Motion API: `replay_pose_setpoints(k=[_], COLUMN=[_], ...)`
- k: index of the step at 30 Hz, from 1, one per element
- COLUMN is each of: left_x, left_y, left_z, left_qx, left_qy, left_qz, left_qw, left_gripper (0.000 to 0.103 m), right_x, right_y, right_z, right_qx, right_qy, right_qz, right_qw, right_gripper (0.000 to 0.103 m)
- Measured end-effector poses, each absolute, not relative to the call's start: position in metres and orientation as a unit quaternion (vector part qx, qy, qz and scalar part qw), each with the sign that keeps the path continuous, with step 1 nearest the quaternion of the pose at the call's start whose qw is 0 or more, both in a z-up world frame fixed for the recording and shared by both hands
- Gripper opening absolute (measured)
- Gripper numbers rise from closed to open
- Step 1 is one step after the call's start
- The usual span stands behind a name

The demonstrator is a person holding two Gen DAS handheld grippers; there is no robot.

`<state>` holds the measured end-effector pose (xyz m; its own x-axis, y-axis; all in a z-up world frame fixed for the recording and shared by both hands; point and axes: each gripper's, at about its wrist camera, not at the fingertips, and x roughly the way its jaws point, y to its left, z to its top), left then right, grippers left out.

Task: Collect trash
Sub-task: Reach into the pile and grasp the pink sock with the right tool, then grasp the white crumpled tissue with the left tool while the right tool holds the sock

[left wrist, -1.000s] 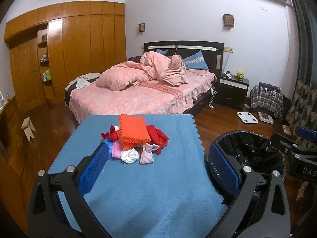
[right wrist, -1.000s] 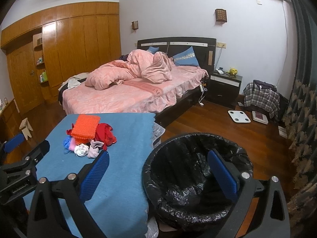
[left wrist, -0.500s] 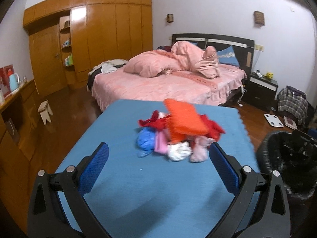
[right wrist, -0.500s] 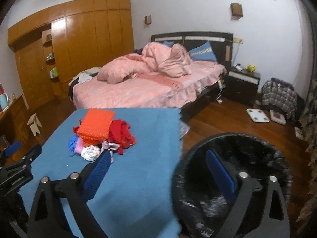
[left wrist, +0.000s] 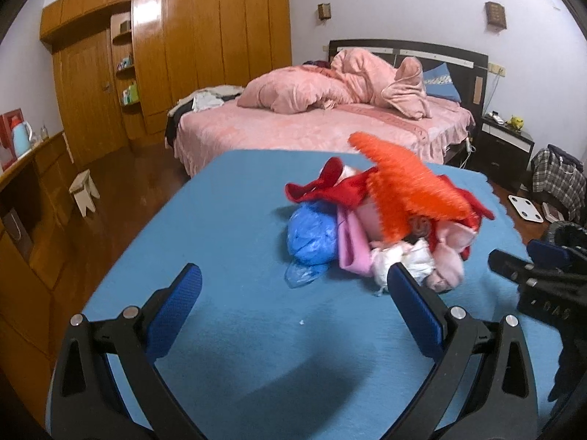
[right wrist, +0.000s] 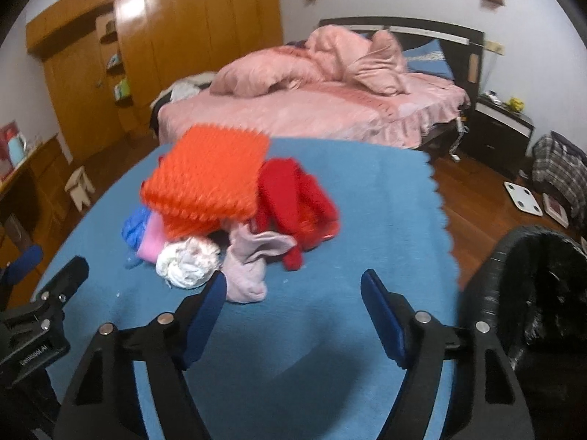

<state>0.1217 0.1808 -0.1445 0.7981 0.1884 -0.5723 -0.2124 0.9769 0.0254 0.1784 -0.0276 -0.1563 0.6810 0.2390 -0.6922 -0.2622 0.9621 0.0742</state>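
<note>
A heap of trash lies on the blue table (left wrist: 238,330): an orange bristly pad (left wrist: 407,190) on top, red cloth (left wrist: 323,189), a blue plastic bag (left wrist: 312,238), a pink sheet (left wrist: 352,249), a white wad (left wrist: 407,260). In the right wrist view the orange pad (right wrist: 209,179), red cloth (right wrist: 293,198), white wad (right wrist: 187,262) and a pale pink rag (right wrist: 253,256) show. My left gripper (left wrist: 293,286) is open, short of the heap. My right gripper (right wrist: 293,297) is open, just before the rag. A black-lined bin (right wrist: 532,293) stands right of the table.
A pink bed (left wrist: 323,121) stands behind the table. Wooden wardrobes (left wrist: 165,55) line the left wall. A small stool (left wrist: 84,190) is on the floor at left. A nightstand (left wrist: 506,146), a scale (left wrist: 524,207) and a plaid bag (left wrist: 557,179) are at right.
Both grippers have swung left and moved closer to the heap. The bin has slid to the right edge of the right wrist view and nearly out of the left wrist view.
</note>
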Motion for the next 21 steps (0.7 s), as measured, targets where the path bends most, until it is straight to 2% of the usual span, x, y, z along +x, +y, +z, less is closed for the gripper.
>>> replay_pose_setpoints(k=[10, 11, 12, 13, 21], left_x=[0.137, 0.139, 0.140, 0.140, 0.147], left_y=[0.191, 0.190, 0.189, 0.188, 0.174], left_z=[-0.161, -0.162, -0.164, -0.165, -0.170], left_qx=[-0.030, -0.030, -0.030, -0.030, -0.031], left_qy=[0.317, 0.319, 0.321, 0.322, 0.331], left_qz=[0.108, 0.107, 0.105, 0.104, 0.087], left_qw=[0.942, 0.941, 0.941, 0.940, 0.939], left_gripper=[0.098, 0.098, 0.098, 0.098, 0.097], right_x=[0.205, 0.206, 0.207, 0.207, 0.199], right_y=[0.002, 0.004, 0.006, 0.007, -0.017], right_z=[-0.191, -0.192, -0.193, -0.195, -0.189], right_qx=[-0.015, -0.014, -0.012, -0.006, 0.021], right_qy=[0.415, 0.418, 0.421, 0.425, 0.419], right_qz=[0.169, 0.178, 0.188, 0.203, 0.201], right_qw=[0.894, 0.891, 0.887, 0.882, 0.885], right_gripper=[0.056, 0.049, 0.038, 0.033, 0.031])
